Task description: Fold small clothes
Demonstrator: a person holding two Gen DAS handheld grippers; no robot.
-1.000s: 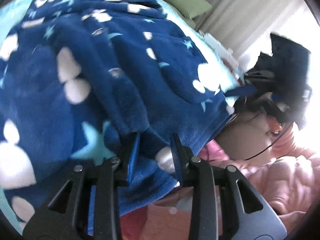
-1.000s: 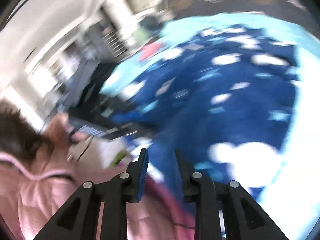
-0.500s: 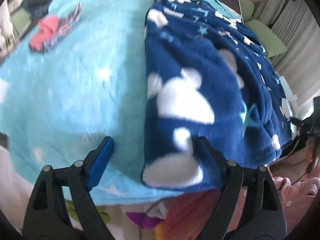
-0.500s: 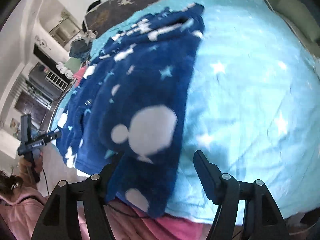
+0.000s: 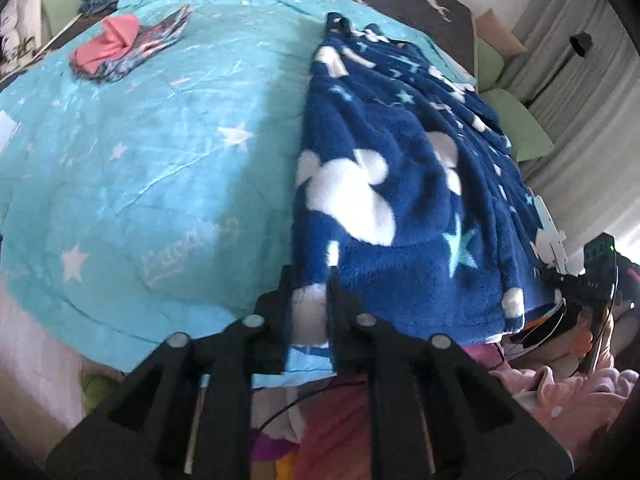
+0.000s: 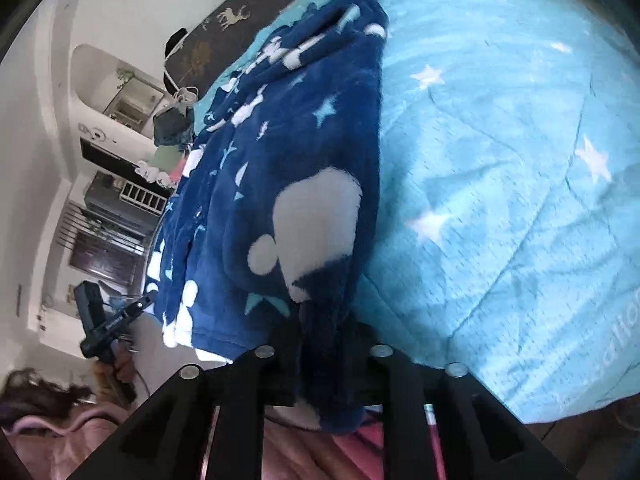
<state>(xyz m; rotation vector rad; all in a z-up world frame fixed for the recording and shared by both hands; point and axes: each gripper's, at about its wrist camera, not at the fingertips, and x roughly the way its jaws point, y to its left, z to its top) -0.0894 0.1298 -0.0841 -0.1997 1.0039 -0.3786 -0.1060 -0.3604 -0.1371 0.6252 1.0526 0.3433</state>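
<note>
While grippers clamp — fleece garment, bedspread

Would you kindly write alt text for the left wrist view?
The left gripper is shut on the near hem of a navy fleece garment lying on a turquoise star-print bedspread. Small folded clothes sit at the far left.

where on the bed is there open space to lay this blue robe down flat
The widest bare patch of light blue bedspread lies left of the blue fleece garment, below the pink and patterned clothes pile. In the right wrist view, bare bedspread also stretches right of the garment. Crowded: the near edge, where left gripper and right gripper pinch the hem.
</note>
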